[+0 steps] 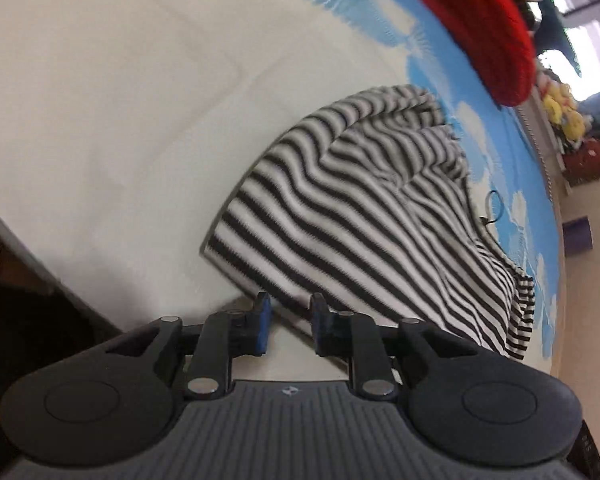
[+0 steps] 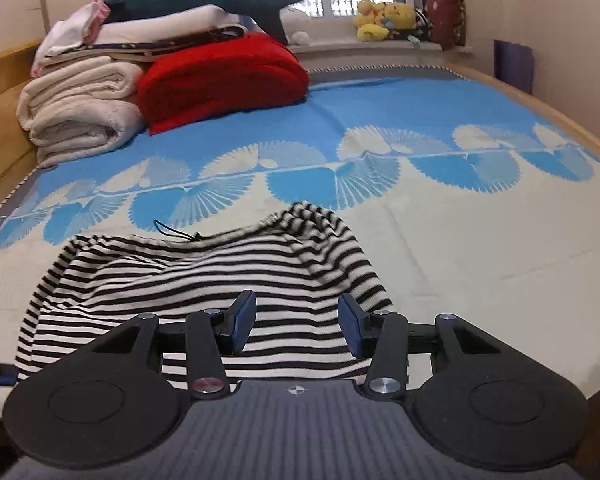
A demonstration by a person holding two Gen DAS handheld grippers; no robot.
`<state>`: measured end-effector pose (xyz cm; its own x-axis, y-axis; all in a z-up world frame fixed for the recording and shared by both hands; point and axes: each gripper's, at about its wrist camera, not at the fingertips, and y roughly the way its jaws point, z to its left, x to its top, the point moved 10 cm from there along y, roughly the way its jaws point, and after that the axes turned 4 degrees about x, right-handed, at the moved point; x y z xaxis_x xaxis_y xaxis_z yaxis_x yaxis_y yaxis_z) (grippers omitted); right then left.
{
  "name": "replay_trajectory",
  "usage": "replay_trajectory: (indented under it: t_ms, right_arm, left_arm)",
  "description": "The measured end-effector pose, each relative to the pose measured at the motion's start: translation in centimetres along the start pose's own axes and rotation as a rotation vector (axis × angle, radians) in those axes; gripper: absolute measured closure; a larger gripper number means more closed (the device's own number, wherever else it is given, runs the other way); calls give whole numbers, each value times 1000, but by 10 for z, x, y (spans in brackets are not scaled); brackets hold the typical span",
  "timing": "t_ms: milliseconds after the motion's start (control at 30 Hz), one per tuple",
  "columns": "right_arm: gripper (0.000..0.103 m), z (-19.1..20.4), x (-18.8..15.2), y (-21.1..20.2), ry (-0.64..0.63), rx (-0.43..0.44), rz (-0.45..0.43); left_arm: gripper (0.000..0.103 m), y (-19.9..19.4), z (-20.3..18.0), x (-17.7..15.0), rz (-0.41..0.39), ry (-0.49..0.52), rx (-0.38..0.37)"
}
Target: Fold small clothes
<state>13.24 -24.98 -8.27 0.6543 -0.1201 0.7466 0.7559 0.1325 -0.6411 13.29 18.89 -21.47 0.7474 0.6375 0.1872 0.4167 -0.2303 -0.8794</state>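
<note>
Garment: your striped top [image 2: 204, 276] lies rumpled on the bed cover [image 2: 480, 240], on the cream half just short of the blue fan border, near the bed's front edge
Progress: barely begun by my read, with no clean fold showing anywhere; the cloth is humped in the middle, one part heaped up at the far side, and it looks like flattening and every fold are ahead of you
Long axis: it runs across the right wrist view, left to right, roughly along the border line
Pointing: a thin black cord [image 2: 172, 230] pokes out at the far edge; which end is neck and which is hem you can't tell here
Left gripper [image 1: 290, 322]: jaws parted a little, nothing between them, tips just beside the top's near straight edge, whether touching I cannot tell
Right gripper [image 2: 296, 326]: jaws wide apart, holding nothing, hovering over the near stripes
Beyond: red blanket [image 2: 220, 80] and a stack of rolled white bedding [image 2: 80, 108] sit well apart at the far side
</note>
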Motion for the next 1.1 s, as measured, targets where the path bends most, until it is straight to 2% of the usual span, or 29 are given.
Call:
replay_trajectory:
  t_ms: [167,267,633,867,933,967,1000,1100]
  right_arm:
    - [56,-6,-5,0,64,23,13]
    - [56,-9,-7,0,88,24,24]
    - [56,-16,-3,0,125,8,9]
    - [56,-15,-2,-1,117,-5,0]
    - [56,-18,-2,-1,122,-16,-3]
    - [56,-20,-2,-1,126,-21,-3]
    - [56,-20,-3,-1,131,-28,-3]
    - [56,-24,-3,0,138,-47,-6]
  left_arm:
    - [69,9,13,5,-23,-38,54]
    - [69,13,16,12,-38,-72,55]
    - [69,21,8,23,-121,-82,73]
    - [69,27,-2,26,-145,-6,88]
    - [72,29,-6,26,-149,22,90]
    - [79,29,-8,26,-153,36,92]
    - [93,29,-10,26,-152,48,87]
    - [95,26,-14,27,-161,78,73]
